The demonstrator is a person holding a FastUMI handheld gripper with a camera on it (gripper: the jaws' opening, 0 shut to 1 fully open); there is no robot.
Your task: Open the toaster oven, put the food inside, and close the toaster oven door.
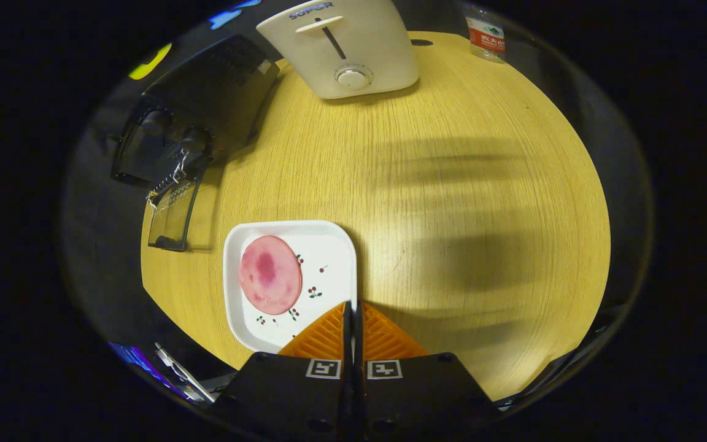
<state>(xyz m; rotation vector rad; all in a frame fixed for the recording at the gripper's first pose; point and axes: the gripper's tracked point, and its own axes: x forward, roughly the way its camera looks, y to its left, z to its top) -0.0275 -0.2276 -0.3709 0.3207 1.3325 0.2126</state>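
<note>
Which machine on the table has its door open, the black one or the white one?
The black toaster oven: its glass door hangs down open onto the table. The white toaster has no door, just a lever and a knob.

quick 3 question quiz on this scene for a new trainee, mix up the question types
1. True or false: the toaster oven door is already open.
2. What lies on the white plate? A) a round pink slice of food B) a piece of toast C) a fork
3. Fill in: the gripper fingers are ____, holding nothing, with the tips over the plate's near corner.

Key
1. True: the door hangs down onto the table.
2. A: the slice sits on the plate's left half.
3. shut
</note>
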